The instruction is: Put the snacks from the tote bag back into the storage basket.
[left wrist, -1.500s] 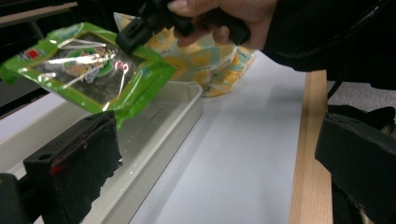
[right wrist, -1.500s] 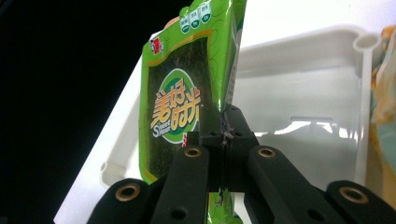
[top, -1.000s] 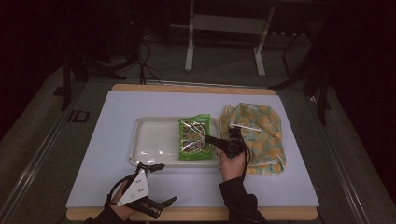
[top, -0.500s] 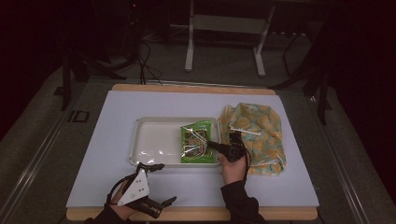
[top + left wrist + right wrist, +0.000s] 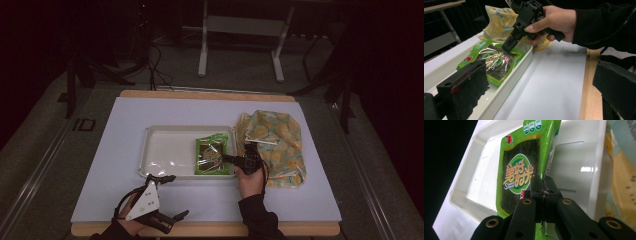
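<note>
the right gripper (image 5: 543, 192) pinches the seaweed packet (image 5: 520, 170) over the tray (image 5: 165, 150); the left gripper (image 5: 167, 197) rests open near. the thin edge hold could slip.

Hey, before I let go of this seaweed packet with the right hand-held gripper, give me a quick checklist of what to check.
1. Right hand-held gripper pinching the seaweed packet: ok.
2. Packet over the white tray, not the table: ok.
3. Packet lying flat on the tray floor: cannot tell.
4. Left hand-held gripper open, apart from the packet: ok.
5. Yellow patterned bag outside the tray: ok.
</note>
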A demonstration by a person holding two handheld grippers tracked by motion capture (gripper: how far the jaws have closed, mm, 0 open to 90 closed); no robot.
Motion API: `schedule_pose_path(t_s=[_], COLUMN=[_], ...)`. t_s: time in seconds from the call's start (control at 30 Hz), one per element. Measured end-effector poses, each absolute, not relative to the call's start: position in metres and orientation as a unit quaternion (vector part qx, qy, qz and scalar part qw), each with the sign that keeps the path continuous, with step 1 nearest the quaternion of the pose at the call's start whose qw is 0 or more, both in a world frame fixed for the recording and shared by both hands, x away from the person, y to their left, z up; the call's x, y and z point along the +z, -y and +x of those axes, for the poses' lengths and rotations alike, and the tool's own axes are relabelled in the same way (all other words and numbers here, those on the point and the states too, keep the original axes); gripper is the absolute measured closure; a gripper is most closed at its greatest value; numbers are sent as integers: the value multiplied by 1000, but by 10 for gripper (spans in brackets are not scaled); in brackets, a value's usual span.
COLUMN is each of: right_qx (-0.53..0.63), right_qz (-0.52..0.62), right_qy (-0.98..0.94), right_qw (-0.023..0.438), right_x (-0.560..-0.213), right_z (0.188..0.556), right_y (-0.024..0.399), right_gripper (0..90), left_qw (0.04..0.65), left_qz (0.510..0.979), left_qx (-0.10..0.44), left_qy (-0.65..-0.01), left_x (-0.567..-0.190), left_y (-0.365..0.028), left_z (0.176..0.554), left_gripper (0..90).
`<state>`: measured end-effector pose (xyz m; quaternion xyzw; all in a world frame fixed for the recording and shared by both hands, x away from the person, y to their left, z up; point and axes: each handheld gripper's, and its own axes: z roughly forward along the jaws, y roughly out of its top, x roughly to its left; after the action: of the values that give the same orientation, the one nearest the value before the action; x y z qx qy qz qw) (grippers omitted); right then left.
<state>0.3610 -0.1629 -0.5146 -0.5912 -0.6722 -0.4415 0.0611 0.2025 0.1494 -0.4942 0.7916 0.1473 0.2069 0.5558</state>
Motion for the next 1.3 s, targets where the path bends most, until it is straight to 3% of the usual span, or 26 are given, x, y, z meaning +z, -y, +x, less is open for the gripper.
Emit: schedule_pose_path(t_s=[0.47, 1.3], right_qx=[-396, -375], right_qz=[-589, -547], right_qy=[703, 749], right_qw=[51, 0], right_x=[-514, -497], right_z=[370, 372], right_y=[165, 153], right_gripper=[874, 701], left_qw=[556, 557], left_qz=[792, 791], left_qx=[206, 205], left_qy=[-146, -147], left_x=[-494, -494], left_y=[-149, -149], left_z=[203, 203], left_gripper=[5, 4])
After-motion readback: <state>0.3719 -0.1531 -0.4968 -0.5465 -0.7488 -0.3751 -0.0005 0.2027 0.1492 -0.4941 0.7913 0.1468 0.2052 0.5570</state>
